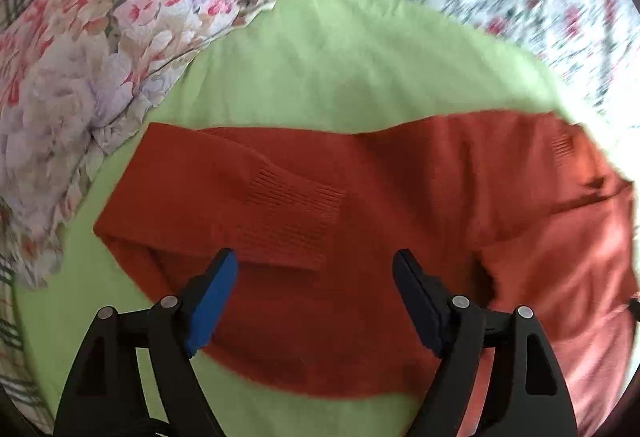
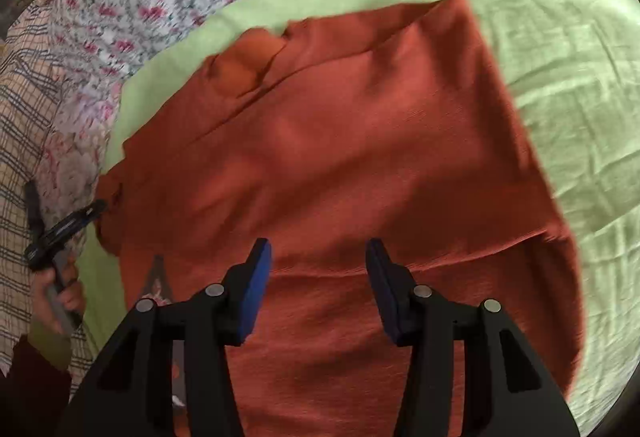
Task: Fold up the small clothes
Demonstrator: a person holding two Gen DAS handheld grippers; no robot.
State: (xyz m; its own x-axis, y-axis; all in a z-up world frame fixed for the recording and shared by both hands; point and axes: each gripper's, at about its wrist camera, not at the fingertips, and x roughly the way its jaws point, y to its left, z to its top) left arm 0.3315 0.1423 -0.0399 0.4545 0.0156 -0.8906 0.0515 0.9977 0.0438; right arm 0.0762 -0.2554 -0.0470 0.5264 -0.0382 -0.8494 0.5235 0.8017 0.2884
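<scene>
Two grippers, left gripper (image 1: 314, 261) and right gripper (image 2: 318, 251), wide open, empty, above orange garment (image 1: 360, 205).

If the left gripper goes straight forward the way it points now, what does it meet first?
Most likely the ribbed cuff of the folded sleeve on the orange sweater: it lies directly ahead of the open left gripper. Depth is unclear in the fisheye view.

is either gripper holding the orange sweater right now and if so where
Nothing is held. The left gripper and right gripper both hang open above the sweater.
</scene>
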